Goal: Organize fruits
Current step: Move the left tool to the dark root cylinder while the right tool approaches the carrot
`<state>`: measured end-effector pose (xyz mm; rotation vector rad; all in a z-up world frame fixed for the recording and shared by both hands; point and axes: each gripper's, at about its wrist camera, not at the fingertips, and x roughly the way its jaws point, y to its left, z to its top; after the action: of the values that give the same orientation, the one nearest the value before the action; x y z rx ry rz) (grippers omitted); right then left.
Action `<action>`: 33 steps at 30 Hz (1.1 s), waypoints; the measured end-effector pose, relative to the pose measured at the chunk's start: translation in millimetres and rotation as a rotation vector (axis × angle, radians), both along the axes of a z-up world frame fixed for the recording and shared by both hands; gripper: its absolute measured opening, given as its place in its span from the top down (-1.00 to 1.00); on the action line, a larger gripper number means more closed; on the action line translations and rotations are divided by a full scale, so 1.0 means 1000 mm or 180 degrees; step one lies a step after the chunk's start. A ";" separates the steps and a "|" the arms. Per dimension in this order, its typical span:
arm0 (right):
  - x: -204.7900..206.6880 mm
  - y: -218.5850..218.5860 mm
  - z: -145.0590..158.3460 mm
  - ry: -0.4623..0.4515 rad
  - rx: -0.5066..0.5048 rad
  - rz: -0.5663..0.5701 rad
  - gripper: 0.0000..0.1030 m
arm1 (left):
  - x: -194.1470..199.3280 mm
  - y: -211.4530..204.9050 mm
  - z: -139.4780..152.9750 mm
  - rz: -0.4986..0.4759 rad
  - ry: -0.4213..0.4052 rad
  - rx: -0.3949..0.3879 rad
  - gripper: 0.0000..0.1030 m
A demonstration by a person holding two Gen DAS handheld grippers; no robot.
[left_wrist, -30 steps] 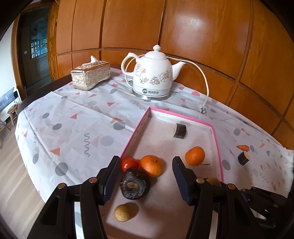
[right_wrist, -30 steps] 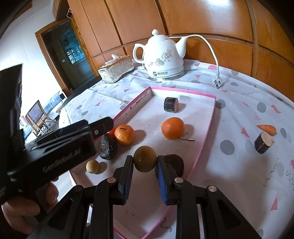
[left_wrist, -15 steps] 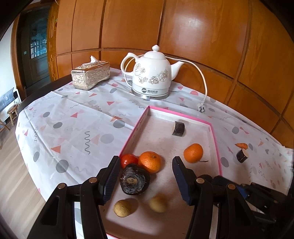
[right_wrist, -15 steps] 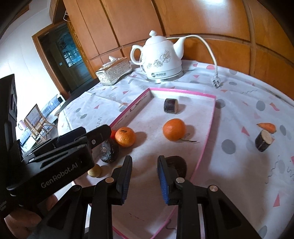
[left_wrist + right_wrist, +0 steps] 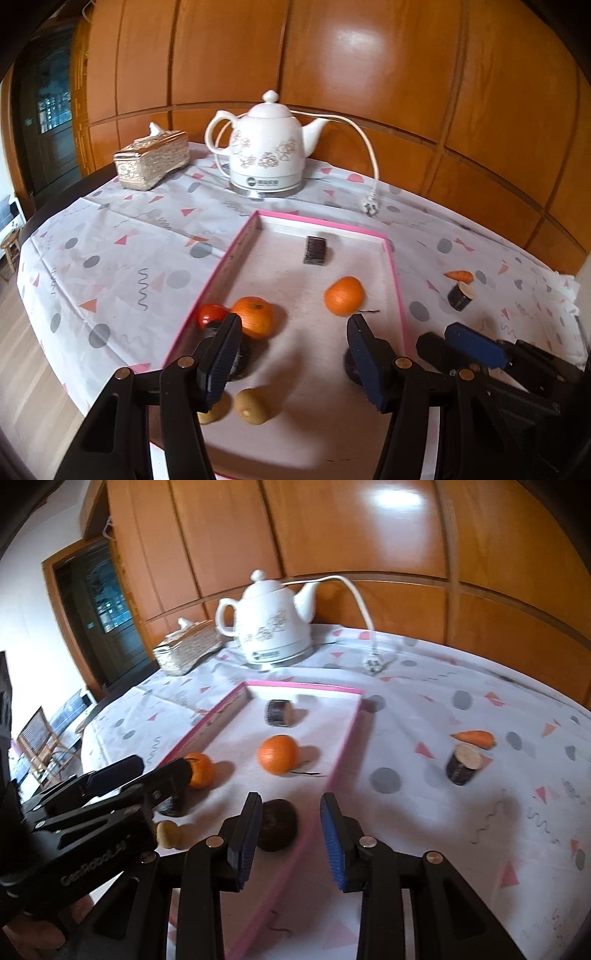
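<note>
The pink-rimmed tray point(image 5: 221, 273) holds two oranges point(image 5: 255, 317) point(image 5: 343, 295), a red tomato point(image 5: 210, 314), a dark cut piece point(image 5: 314, 250), two small brown fruits point(image 5: 253, 406) and two dark round fruits. My left gripper point(image 5: 293, 360) hangs open over the tray's near end with nothing between its pads. My right gripper point(image 5: 290, 840) is over the tray's right rim point(image 5: 343, 738). Its jaws are opening and hold nothing. A dark round fruit point(image 5: 277, 823) lies on the tray just beyond them. A carrot piece point(image 5: 474, 738) and a dark cylinder point(image 5: 461, 764) lie on the cloth outside the tray.
A white kettle point(image 5: 266, 151) with its cord and plug point(image 5: 369, 208) stands behind the tray. A gold tissue box point(image 5: 153, 162) sits at the back left. The patterned cloth falls over the table edge at the left. Wooden panels close off the back.
The right gripper has let go of a brown round fruit, which now lies in the tray, and has drawn back to the right with its jaws wider. The left gripper shifted slightly.
</note>
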<state>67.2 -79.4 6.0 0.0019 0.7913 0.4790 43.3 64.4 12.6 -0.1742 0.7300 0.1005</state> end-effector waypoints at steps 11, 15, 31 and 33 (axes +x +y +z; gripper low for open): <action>0.008 -0.046 -0.003 -0.0011 -0.0003 -0.0437 0.36 | 0.003 -0.039 0.002 -0.0326 0.0007 0.0100 -0.16; 0.011 -0.064 -0.005 0.0003 0.0008 -0.0585 0.36 | 0.006 -0.053 0.001 -0.0438 0.0028 0.0128 -0.16; 0.016 -0.126 -0.021 0.0089 -0.0047 -0.1104 0.36 | 0.018 -0.100 -0.003 -0.0778 0.0109 0.0201 -0.16; 0.015 -0.130 -0.024 0.0087 -0.0095 -0.1142 0.36 | 0.019 -0.105 -0.004 -0.0816 0.0118 0.0199 -0.16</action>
<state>82.2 -209.1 -17.7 0.1210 0.8043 0.1274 62.5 -40.9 9.0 -0.0182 0.7794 -0.1178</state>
